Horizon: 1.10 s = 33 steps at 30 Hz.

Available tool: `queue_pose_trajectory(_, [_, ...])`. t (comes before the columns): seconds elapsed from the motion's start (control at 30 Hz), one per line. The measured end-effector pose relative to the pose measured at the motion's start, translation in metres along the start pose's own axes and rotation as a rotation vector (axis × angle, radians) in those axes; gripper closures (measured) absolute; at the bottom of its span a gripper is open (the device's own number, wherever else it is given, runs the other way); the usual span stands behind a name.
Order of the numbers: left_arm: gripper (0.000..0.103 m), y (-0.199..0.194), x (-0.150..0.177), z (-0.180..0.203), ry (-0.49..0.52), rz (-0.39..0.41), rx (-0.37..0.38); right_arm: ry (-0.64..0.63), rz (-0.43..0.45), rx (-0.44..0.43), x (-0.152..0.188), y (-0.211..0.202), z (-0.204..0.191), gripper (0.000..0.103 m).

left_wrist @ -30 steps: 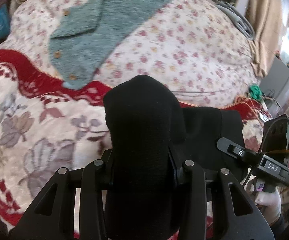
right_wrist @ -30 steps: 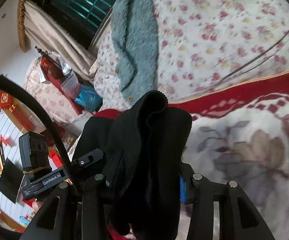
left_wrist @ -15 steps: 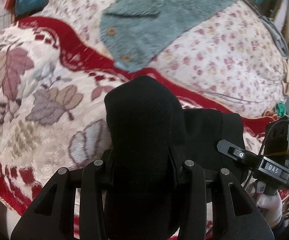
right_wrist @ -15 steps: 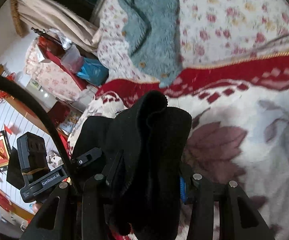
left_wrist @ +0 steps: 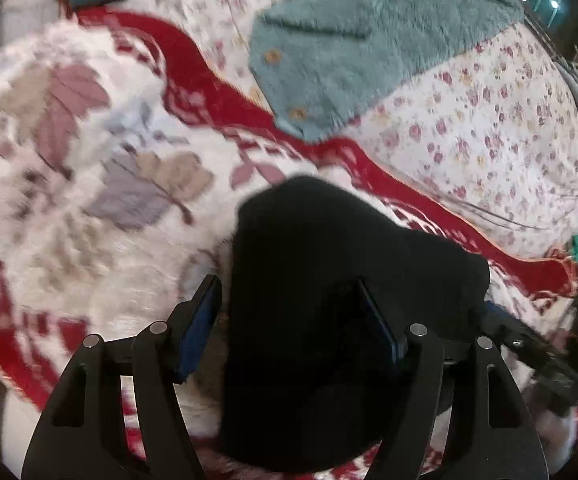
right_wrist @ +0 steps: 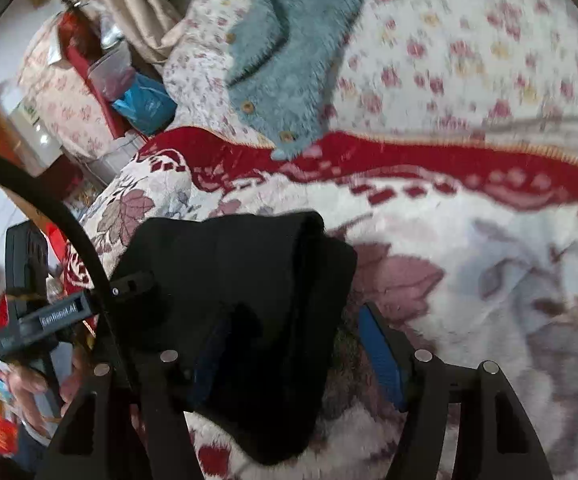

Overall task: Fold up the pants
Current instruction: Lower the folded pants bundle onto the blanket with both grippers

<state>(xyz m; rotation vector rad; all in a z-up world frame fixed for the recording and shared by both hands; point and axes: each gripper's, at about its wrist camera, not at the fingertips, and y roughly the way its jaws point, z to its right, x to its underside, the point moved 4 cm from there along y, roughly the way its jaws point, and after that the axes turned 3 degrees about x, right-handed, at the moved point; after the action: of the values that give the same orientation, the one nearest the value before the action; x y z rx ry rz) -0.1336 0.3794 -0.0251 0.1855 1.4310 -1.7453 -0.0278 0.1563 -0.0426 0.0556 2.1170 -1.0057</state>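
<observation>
The black pants (left_wrist: 329,280) lie bunched in a thick fold on the floral blanket (left_wrist: 89,184). In the left wrist view my left gripper (left_wrist: 289,308) is open, its blue-padded fingers (left_wrist: 199,324) spread on either side of the fold, one side clear of the cloth. In the right wrist view the pants (right_wrist: 249,280) drape over the left finger of my right gripper (right_wrist: 297,340), which is open too; its right pad (right_wrist: 381,356) stands clear of the fabric. The left gripper's body (right_wrist: 49,312) shows at the far left of that view.
A teal fluffy cardigan (left_wrist: 369,48) lies on the flowered quilt (left_wrist: 489,128) beyond the blanket's red border (left_wrist: 217,92). A blue bag (right_wrist: 145,100) and red boxes sit beside the bed. Curtains hang at the back.
Both grippers have opened and let go of the black pants, which now rest on the blanket. Both have swung toward the blanket; the views are blurred by motion.
</observation>
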Motion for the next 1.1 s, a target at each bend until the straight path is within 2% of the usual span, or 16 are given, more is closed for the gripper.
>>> queue_pose_trajectory(0.13, [0.034,-0.006,0.007,0.0,0.045,0.01,-0.063,-0.097,-0.014,-0.002,0.007,-0.004,-0.023,0.039])
queue_pose_trajectory(0.23, [0.034,-0.002,0.013,-0.004,0.024,0.001,-0.077,-0.19,-0.046,0.101,0.023,0.011,-0.028,0.039])
queue_pose_trajectory(0.3, [0.034,-0.003,0.015,-0.002,0.029,0.011,-0.088,-0.212,-0.044,0.116,0.027,0.012,-0.027,0.038])
queue_pose_trajectory(0.43, [0.034,-0.007,0.015,0.006,0.057,0.026,-0.132,-0.157,-0.053,0.092,0.021,0.003,-0.024,0.039])
queue_pose_trajectory(0.57, [0.034,-0.018,0.016,0.014,0.068,0.046,-0.141,-0.141,-0.008,0.05,0.017,-0.017,-0.033,0.039])
queue_pose_trajectory(0.83, [0.034,-0.05,0.019,0.037,0.119,0.151,-0.192,-0.121,0.063,-0.007,0.015,-0.043,-0.052,0.039])
queue_pose_trajectory(0.93, [0.034,-0.062,0.024,0.049,0.161,0.194,-0.221,-0.123,0.077,-0.014,0.015,-0.049,-0.057,0.039])
queue_pose_trajectory(1.1, [0.034,-0.075,0.03,0.06,0.186,0.217,-0.232,-0.149,0.099,-0.013,0.016,-0.058,-0.067,0.039])
